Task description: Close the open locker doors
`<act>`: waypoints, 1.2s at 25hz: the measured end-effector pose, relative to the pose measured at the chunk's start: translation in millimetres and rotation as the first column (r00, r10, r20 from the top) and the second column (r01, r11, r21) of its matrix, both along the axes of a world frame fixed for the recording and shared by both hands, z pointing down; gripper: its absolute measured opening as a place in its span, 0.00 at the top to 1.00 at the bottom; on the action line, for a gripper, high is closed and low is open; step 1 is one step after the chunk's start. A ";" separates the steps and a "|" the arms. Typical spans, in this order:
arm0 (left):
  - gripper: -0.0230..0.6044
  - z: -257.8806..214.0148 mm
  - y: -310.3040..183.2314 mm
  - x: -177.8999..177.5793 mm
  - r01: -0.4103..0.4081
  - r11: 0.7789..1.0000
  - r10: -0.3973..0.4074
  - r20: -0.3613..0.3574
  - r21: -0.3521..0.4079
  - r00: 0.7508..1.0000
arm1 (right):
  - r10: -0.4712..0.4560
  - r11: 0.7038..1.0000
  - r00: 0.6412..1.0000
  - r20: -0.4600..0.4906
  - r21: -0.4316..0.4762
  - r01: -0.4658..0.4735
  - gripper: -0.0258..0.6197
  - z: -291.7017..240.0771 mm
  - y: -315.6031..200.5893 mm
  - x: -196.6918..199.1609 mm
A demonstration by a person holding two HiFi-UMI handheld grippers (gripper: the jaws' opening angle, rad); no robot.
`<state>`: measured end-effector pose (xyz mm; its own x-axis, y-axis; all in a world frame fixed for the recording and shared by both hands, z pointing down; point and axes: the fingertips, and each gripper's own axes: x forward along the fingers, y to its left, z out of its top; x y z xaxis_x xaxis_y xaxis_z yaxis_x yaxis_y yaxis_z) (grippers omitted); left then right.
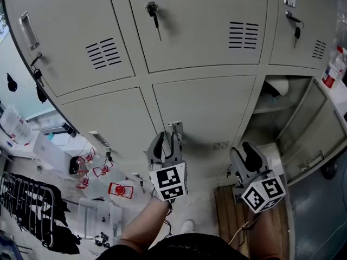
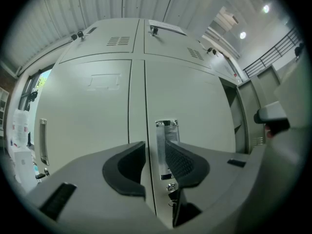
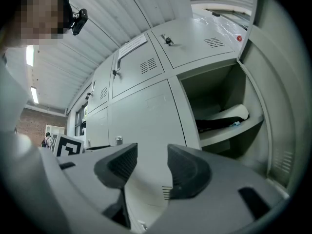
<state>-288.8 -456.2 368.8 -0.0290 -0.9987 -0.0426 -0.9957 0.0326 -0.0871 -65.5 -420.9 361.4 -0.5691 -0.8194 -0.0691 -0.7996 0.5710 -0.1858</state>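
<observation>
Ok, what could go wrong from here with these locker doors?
The handle sits between the open jaws of the left claw; withdrawing crookedly might hook it and reopen that door. The open door is not yet closed, and the white bundle on its shelf might block it.

Left gripper (image 2: 155, 150), jaws apart around metal handle (image 2: 165, 130) of closed locker door (image 2: 195, 101).

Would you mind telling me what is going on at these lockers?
A person faces grey lockers with a gripper in each hand. The left gripper has its jaws apart around the chrome handle of a shut lower door. The right gripper is open and empty. The open locker on the right has not yet been closed.
</observation>
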 end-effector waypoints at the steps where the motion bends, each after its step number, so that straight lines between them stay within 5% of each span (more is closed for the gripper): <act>1: 0.76 -0.1 2.1 1.4 -0.005 1.000 0.005 -0.001 0.002 1.000 | 0.001 1.000 1.000 0.001 0.000 -0.001 0.68 -0.1 0.4 1.0; 11: 0.71 -10.0 30.7 58.9 -0.174 0.984 0.172 0.043 0.040 0.984 | 0.036 0.999 0.999 -0.008 0.016 -0.036 0.68 -5.6 16.6 21.4; 16: 0.70 -6.8 38.9 110.8 -0.355 0.935 0.355 0.000 0.010 0.935 | 0.106 0.994 0.994 -0.017 0.022 -0.105 0.68 -7.2 34.8 50.4; 20: 0.67 1.8 43.4 162.1 -0.512 0.859 0.509 -0.063 -0.032 0.858 | 0.177 0.984 0.984 -0.024 0.023 -0.176 0.68 -8.8 48.8 84.2; 25: 0.66 0.8 64.4 240.9 -0.724 0.689 0.719 -0.111 -0.011 0.686 | 0.330 0.944 0.943 -0.031 0.017 -0.330 0.68 -9.8 78.0 143.4; 30: 0.66 -4.4 83.9 290.9 -0.830 0.557 0.826 -0.108 0.009 0.553 | 0.447 0.894 0.894 -0.035 0.023 -0.447 0.68 -12.2 102.0 184.4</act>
